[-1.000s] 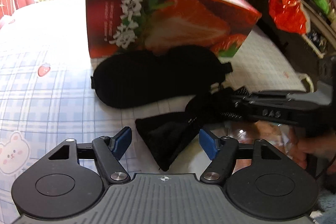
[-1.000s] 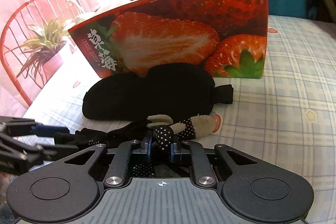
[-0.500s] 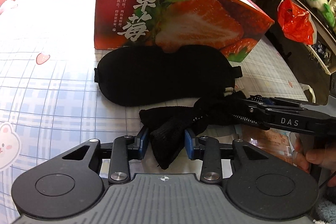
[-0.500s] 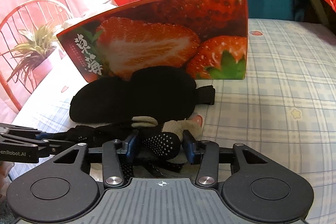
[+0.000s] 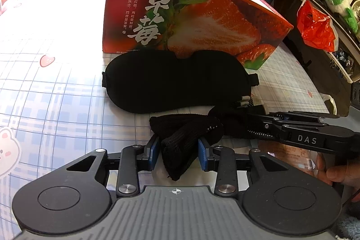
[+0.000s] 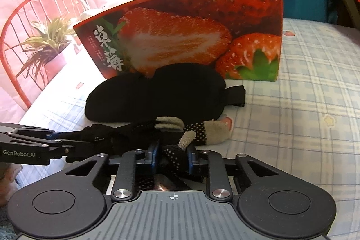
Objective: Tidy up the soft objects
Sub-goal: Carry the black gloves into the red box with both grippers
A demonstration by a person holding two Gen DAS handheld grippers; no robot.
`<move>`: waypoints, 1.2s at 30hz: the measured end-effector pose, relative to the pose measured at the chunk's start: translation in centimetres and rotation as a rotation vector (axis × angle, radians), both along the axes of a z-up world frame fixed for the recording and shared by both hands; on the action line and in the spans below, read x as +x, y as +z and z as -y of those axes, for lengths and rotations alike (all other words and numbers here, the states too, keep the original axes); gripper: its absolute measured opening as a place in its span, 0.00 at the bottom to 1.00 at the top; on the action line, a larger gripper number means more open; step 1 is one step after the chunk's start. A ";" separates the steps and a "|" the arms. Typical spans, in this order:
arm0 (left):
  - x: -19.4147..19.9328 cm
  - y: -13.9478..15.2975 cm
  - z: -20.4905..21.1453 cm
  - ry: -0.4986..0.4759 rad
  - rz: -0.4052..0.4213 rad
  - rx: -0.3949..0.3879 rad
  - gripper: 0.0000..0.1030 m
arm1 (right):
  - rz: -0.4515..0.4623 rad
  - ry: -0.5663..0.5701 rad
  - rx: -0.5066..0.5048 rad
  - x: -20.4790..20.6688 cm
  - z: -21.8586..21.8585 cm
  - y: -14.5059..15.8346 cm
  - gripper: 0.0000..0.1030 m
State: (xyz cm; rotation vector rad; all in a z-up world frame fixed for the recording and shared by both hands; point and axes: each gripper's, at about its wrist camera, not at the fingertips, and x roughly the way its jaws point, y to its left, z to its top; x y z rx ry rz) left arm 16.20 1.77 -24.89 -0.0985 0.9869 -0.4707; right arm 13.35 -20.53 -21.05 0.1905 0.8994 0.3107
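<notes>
The right gripper point(image 6: 172, 155) had its blue-padded jaws pressed onto a dotted black finger of the glove point(image 6: 175, 154). Just beyond the jaws, the glove's grey fingertips point(image 6: 216, 129) lay on the checked bedsheet point(image 6: 303, 109). Beyond the glove, farther from the jaws, the black eye mask point(image 6: 157, 93) rested against the strawberry box point(image 6: 191, 37), its strap end pointing to the right of the jaws. To the left of the jaws, the left gripper point(image 6: 74, 142) reached in, its tips buried in the glove's black cuff end.
</notes>
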 end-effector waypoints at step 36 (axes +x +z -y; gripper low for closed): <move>13.8 14.5 1.5 0.091 0.294 -0.080 0.23 | 0.340 0.058 -0.059 15.5 0.2 14.6 0.11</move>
